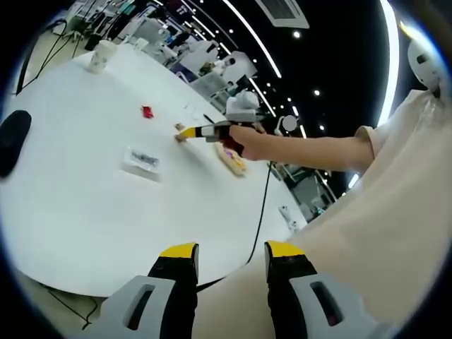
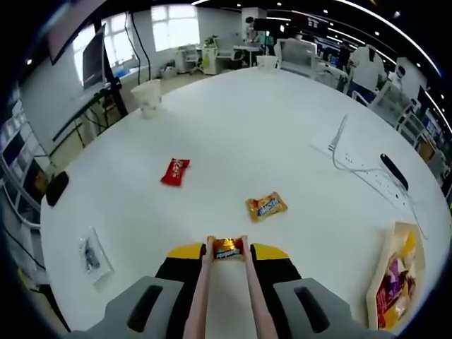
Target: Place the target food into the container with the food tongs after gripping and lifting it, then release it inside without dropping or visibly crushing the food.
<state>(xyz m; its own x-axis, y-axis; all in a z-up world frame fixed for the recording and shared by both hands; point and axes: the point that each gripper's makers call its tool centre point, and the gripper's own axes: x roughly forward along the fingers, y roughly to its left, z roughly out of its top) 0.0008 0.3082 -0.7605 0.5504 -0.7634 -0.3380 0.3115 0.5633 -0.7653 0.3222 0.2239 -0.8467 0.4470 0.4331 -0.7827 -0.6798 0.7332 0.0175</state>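
Target candy: a small orange-wrapped candy [image 2: 227,249] sat pinched between the tips of the food tongs [image 2: 224,296], on or just above the white table [image 2: 282,141], near its near edge; contact with the table could not be told.
Food tongs: two pale arms ran up from the bottom of the right gripper view and closed on the candy at their tips.
Right gripper [image 2: 226,253]: its fingers [image 2: 185,253] were squeezed against the outer sides of the tongs, holding them closed; in the left gripper view this gripper [image 1: 189,132] reached over the table in a person's hand [image 1: 248,143].
Left gripper [image 1: 231,251]: fingers [image 1: 179,252] apart, with nothing between them, off the table's near edge.
Container: a shallow tray [image 2: 397,279] with wrapped snacks lay at the table's right edge, well apart from the tongs.
Other candies: an orange packet [image 2: 267,207] lay just beyond the tongs' tips; a red one [image 2: 175,171] farther toward the table's middle.
Other things: a clear bag [image 2: 92,254] near the left edge, a paper cup [image 2: 147,97] at the far edge, a power strip [image 2: 367,169] toward the right.
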